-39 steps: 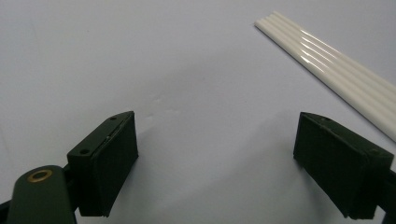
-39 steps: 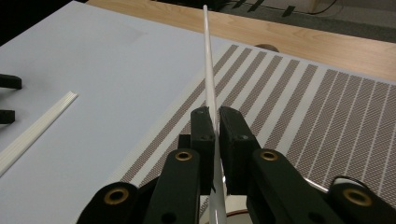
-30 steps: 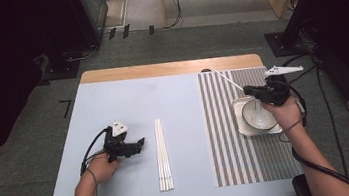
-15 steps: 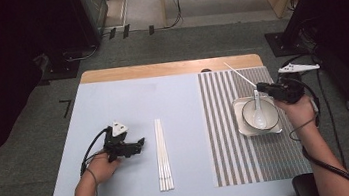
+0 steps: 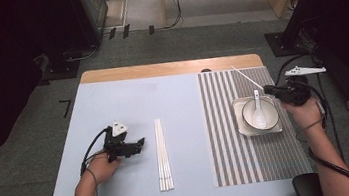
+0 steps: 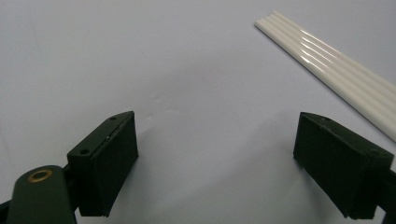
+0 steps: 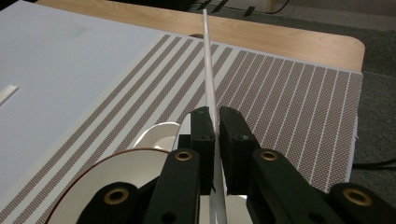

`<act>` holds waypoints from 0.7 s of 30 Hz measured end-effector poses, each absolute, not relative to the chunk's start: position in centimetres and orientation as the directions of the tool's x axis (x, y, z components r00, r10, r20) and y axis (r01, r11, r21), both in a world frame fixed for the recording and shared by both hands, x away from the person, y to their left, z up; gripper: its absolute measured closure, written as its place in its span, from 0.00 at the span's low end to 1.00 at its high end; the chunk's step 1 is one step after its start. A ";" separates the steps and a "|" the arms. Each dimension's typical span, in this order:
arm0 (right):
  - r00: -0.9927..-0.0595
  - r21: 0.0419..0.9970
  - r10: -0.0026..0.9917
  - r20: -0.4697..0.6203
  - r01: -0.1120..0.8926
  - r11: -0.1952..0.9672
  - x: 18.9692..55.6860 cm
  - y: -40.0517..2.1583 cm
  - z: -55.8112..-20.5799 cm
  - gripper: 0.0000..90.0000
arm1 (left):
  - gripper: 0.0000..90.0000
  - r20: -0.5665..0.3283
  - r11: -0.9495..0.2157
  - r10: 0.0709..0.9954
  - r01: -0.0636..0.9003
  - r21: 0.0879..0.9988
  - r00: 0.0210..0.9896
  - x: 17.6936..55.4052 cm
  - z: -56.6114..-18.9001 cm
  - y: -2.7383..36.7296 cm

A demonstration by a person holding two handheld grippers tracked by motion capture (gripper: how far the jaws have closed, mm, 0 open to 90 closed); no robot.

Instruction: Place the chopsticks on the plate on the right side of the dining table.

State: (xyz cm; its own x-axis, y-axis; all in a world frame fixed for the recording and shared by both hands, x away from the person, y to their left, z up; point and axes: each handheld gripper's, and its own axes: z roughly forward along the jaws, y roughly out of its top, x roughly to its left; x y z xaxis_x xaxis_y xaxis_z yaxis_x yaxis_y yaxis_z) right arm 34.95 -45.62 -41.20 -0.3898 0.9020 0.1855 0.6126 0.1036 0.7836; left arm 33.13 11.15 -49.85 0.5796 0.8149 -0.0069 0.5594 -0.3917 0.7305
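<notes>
Right gripper [image 5: 268, 91], clamped on a chopstick [image 5: 247, 77], has shifted rightward off the bowl [image 5: 246, 114].

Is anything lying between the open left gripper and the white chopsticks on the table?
Nothing visible: bare table separates the left gripper from the chopsticks, and in the left gripper view its open jaws frame bare surface with the chopsticks beyond.
</notes>
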 end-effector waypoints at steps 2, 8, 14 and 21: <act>-0.388 0.781 0.904 0.182 0.616 0.107 34.9 -45.8 -41.5 0.95 | 0.15 -0.007 -0.391 0.815 0.559 0.731 0.579 33.1 -49.8 11.2; -0.376 0.774 0.908 0.184 0.625 0.102 34.9 -46.4 -42.1 0.95 | 0.15 -0.007 -0.391 0.815 0.559 0.731 0.579 33.1 -49.8 11.2; -0.378 0.758 0.906 0.190 0.643 0.109 34.8 -46.9 -42.9 0.95 | 0.15 -0.007 -0.391 0.815 0.559 0.731 0.579 33.1 -49.8 11.2; -0.374 0.742 0.908 0.187 0.660 0.119 34.7 -47.1 -44.1 0.95 | 0.15 -0.007 -0.391 0.815 0.559 0.731 0.579 33.1 -49.9 11.1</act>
State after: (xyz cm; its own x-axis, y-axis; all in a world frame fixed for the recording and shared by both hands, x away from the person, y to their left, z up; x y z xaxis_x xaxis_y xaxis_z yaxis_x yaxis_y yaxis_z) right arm 34.73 -47.08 -44.10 -0.3742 0.9083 0.1871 0.6597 0.1189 0.7421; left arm 33.12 11.15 -49.85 0.5793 0.8151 -0.0072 0.5591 -0.3909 0.7311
